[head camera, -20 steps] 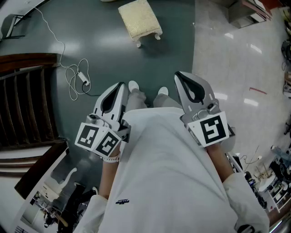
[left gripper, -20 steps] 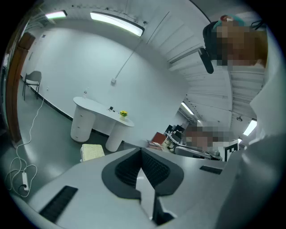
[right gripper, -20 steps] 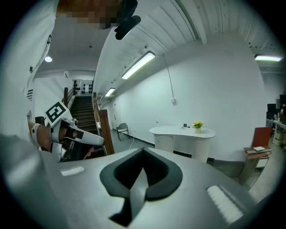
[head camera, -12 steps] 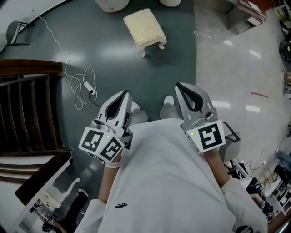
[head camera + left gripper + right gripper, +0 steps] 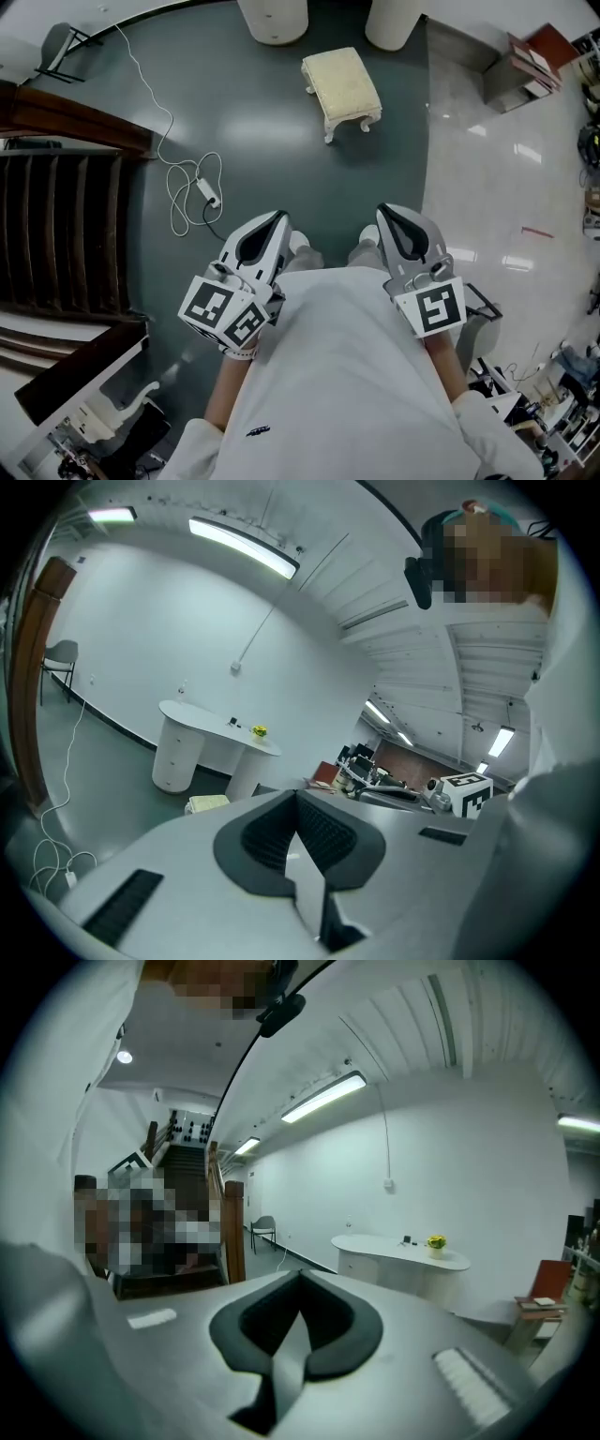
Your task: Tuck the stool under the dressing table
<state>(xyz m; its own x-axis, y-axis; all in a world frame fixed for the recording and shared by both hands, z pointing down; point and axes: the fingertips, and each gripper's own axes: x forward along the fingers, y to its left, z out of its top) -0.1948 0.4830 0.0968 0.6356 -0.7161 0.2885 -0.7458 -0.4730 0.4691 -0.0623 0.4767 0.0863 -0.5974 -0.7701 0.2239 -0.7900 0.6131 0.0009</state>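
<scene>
Fingers on both sides are pressed flat together with nothing between them: my left gripper (image 5: 281, 218) and my right gripper (image 5: 386, 212) are empty and held out level in front of my chest.

The stool (image 5: 342, 84) stands on the dark floor ahead of my shoes (image 5: 300, 246), well apart from both grippers. It sits just in front of the two white pedestals of the dressing table (image 5: 202, 719), at a slight angle and not yet under the top.

I judge the step in hand to be the walk up to it. To do it well I should keep clear of the cable (image 5: 192, 183) on my left and come in behind the stool. I should part the fingers before I bend, take the cushion by its two sides, square it to the gap, then slide it straight in between the pedestals.

Since the earlier frames the stool has dropped lower in my head view and the pedestals have come into sight at the top edge. The cable has slid down too, so I have moved closer. Both grippers have stayed shut and side by side.
</scene>
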